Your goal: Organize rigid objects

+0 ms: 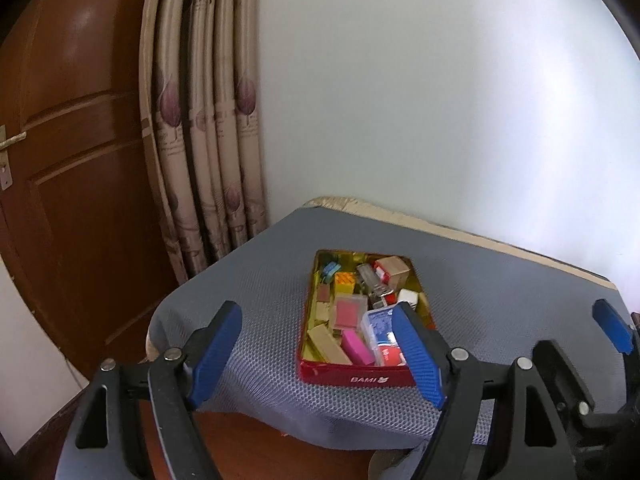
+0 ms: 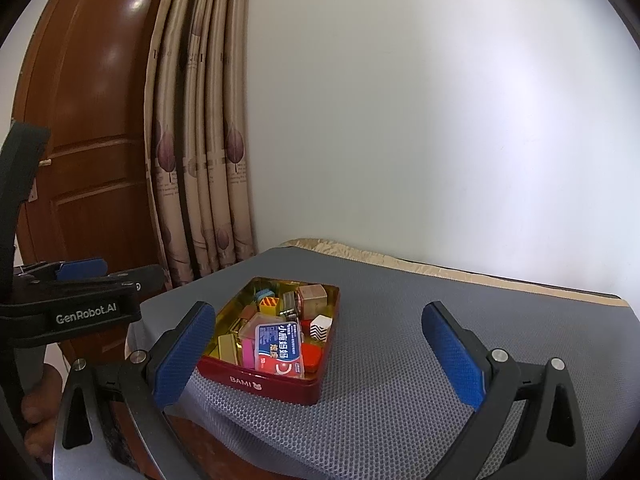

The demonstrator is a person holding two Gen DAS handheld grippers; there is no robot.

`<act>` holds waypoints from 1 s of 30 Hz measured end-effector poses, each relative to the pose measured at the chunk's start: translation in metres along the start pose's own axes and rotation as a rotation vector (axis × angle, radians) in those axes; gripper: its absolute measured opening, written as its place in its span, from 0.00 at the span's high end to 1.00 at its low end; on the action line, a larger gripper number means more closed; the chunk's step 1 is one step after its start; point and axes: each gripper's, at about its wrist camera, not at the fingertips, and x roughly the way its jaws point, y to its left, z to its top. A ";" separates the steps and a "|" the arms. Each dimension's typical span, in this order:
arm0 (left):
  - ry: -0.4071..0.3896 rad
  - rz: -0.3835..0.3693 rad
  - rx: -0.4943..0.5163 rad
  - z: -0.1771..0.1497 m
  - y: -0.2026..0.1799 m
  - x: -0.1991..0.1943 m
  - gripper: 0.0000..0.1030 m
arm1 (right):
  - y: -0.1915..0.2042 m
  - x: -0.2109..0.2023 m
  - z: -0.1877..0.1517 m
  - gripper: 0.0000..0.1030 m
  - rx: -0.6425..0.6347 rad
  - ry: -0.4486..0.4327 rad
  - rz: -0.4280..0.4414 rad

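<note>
**Red tin full, both grippers spread and holding nothing**

Red tin [image 2: 276, 376], marked BAMI, sits on the grey mesh mat [image 2: 400, 380], just ahead of both grippers. Left gripper [image 1: 316, 354] has fingers wide apart, the tin's front wall between the tips. Right gripper [image 2: 320, 356] is also spread, the tin toward its left finger. Inside, near end: blue-red plastic case [image 2: 278, 346], pink block [image 1: 356, 346]. Farther: orange block [image 1: 345, 281], wooden cube [image 2: 313, 296]. Beyond: curtain [image 2: 200, 160], door [image 1: 72, 140].

Both tools are showing black frames with silver screws and blue textured pads [image 2: 454, 354]; the left tool [image 1: 320, 354] is wearing white "GenRobot.AI" lettering.
</note>
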 end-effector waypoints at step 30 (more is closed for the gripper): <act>0.095 0.024 -0.023 -0.007 0.010 0.026 0.22 | 0.008 0.011 -0.009 0.00 -0.024 0.057 0.015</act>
